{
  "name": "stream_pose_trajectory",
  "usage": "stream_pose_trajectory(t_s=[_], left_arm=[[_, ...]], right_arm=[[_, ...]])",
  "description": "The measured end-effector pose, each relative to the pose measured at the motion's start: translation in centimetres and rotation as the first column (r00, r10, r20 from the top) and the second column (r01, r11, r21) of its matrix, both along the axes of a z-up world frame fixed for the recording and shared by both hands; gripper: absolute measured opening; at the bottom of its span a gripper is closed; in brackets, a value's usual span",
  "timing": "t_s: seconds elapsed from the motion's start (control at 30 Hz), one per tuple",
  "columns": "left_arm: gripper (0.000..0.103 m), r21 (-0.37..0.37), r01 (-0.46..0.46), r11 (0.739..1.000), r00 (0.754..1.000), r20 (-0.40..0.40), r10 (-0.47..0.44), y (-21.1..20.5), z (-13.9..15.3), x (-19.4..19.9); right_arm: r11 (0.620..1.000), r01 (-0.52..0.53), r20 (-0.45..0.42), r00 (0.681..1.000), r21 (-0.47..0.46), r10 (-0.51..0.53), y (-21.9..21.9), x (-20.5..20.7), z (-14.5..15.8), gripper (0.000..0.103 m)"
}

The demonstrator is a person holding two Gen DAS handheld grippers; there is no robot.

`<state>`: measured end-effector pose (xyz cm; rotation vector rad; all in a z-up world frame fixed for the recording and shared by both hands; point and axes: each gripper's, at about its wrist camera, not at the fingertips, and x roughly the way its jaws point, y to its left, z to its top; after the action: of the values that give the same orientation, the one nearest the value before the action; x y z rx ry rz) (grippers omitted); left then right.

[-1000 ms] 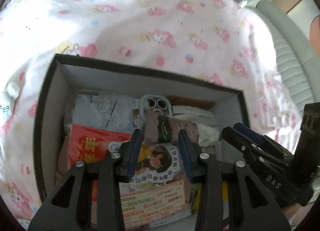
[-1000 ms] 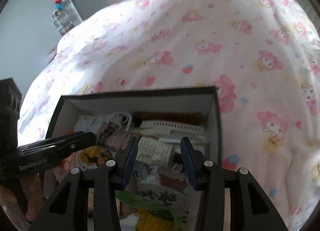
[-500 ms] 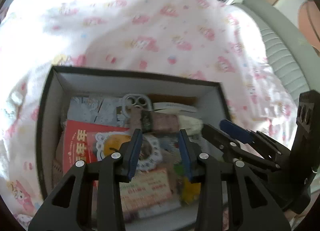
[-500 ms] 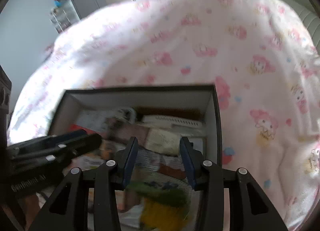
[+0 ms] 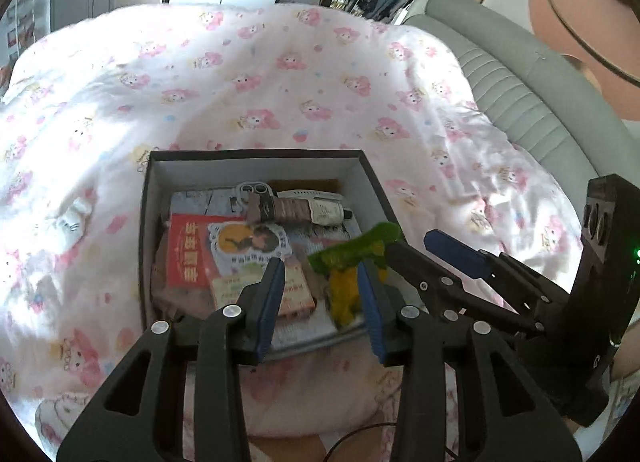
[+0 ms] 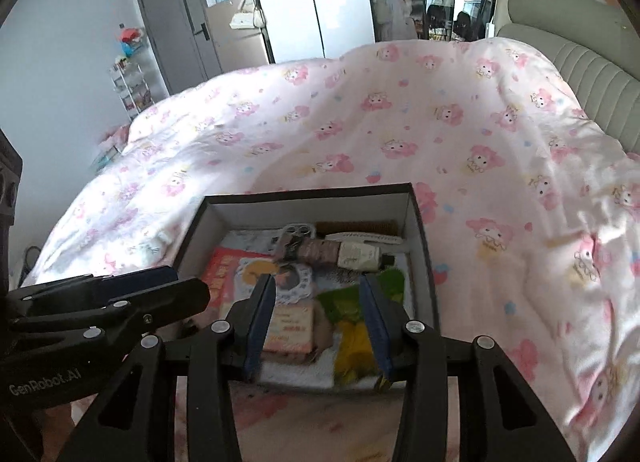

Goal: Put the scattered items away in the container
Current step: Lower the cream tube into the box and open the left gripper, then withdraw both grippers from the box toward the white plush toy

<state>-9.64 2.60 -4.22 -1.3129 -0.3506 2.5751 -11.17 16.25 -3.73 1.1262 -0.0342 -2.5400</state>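
With the box (image 5: 256,155) packed and no loose items visible on the quilt (image 6: 360,133), tidying looks near complete; left gripper (image 5: 320,294) and right gripper (image 6: 316,318) both spread, empty.

A bed is seen, covered by a white quilt (image 6: 400,133) printed with pink cartoon characters, which fills the middle of both views. A dark, open box (image 5: 149,197) with pale inner walls is set directly on the quilt, in the lower centre of each frame. The quilt is rumpled around it. A grey padded headboard (image 5: 520,73) is seen at the upper right.
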Motion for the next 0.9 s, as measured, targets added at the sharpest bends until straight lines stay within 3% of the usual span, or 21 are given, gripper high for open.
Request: stream_pose_trajectory(t_s=[0.13, 0.33, 0.77, 0.9], left_arm=[[0.039, -0.005, 0.012, 1.0, 1.0, -0.008, -0.012, -0.3, 0.3, 3.0], [0.039, 0.006, -0.031, 1.0, 0.999, -0.017, 0.031, -2.7, 1.0, 5.9], [0.039, 0.032, -0.188, 0.982, 0.981, -0.048, 0.19, -12.3, 1.8, 11.2], [0.04, 0.048, -0.243, 0.969, 0.969, -0.031, 0.244, -15.9, 0.6, 12.0]], right_arm=[[0.999, 0.009, 0.027, 1.0, -0.04, -0.008, 0.0, 2.7, 0.0, 0.04], [0.999, -0.038, 0.006, 0.999, -0.012, 0.038, -2.7, 5.2, 1.2, 0.04], [0.975, -0.22, -0.009, 0.975, -0.013, 0.22, -12.3, 8.2, 2.4, 0.04], [0.962, -0.269, 0.042, 0.962, -0.043, 0.271, -15.6, 8.3, 1.1, 0.04]])
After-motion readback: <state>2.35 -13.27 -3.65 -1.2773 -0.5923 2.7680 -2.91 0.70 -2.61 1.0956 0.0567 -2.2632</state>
